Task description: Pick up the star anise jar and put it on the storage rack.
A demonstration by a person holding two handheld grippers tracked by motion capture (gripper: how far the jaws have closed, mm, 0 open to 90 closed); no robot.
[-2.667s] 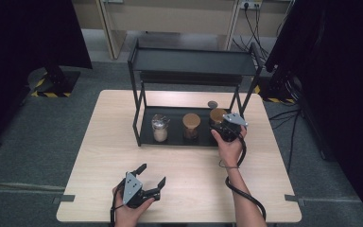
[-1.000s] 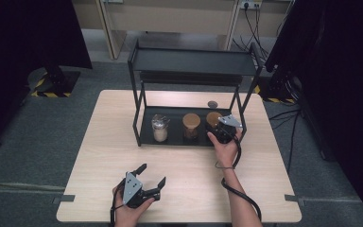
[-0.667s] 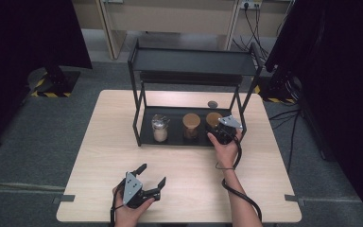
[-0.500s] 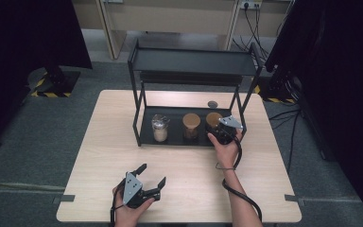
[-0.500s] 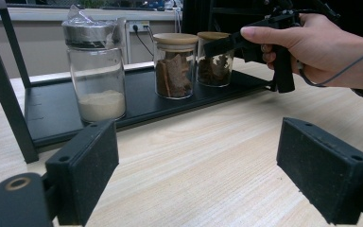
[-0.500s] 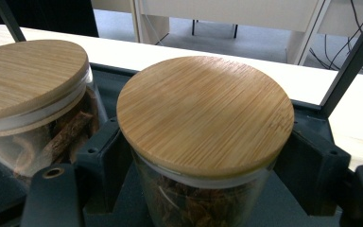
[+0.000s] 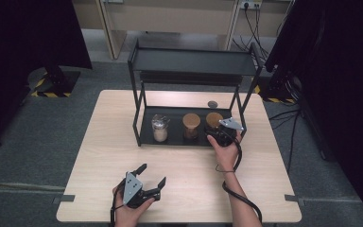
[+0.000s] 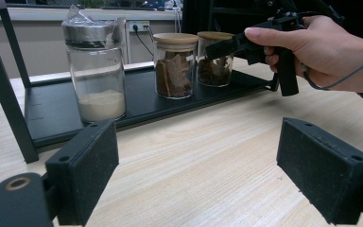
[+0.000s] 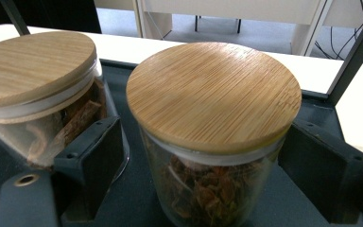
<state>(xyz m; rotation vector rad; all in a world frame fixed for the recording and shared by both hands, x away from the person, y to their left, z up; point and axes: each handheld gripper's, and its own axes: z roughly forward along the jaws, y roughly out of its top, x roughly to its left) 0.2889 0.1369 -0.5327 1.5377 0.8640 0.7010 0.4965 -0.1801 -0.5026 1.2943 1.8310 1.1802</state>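
Note:
Three glass jars stand in a row on the lower shelf of a black two-tier rack (image 7: 194,61). The left jar (image 7: 159,127) (image 8: 96,71) has a metal lid and white powder inside. The middle jar (image 7: 191,125) (image 8: 174,64) (image 9: 33,90) and the right jar (image 7: 213,119) (image 8: 213,59) (image 9: 212,94) have bamboo lids and brown contents. My right gripper (image 7: 216,128) (image 9: 203,175) is open, with one jaw on each side of the right jar. My left gripper (image 7: 152,174) (image 8: 194,179) rests open and empty near the table's front edge.
The rack's upright posts (image 8: 9,85) and top shelf frame the jars. A small dark round object (image 7: 212,104) lies on the table behind the rack. Bare wooden tabletop (image 7: 108,142) stretches between the rack and the left gripper.
The right gripper has edged a little left and forward, so that its jaws now straddle the right jar. The left gripper has stayed still.

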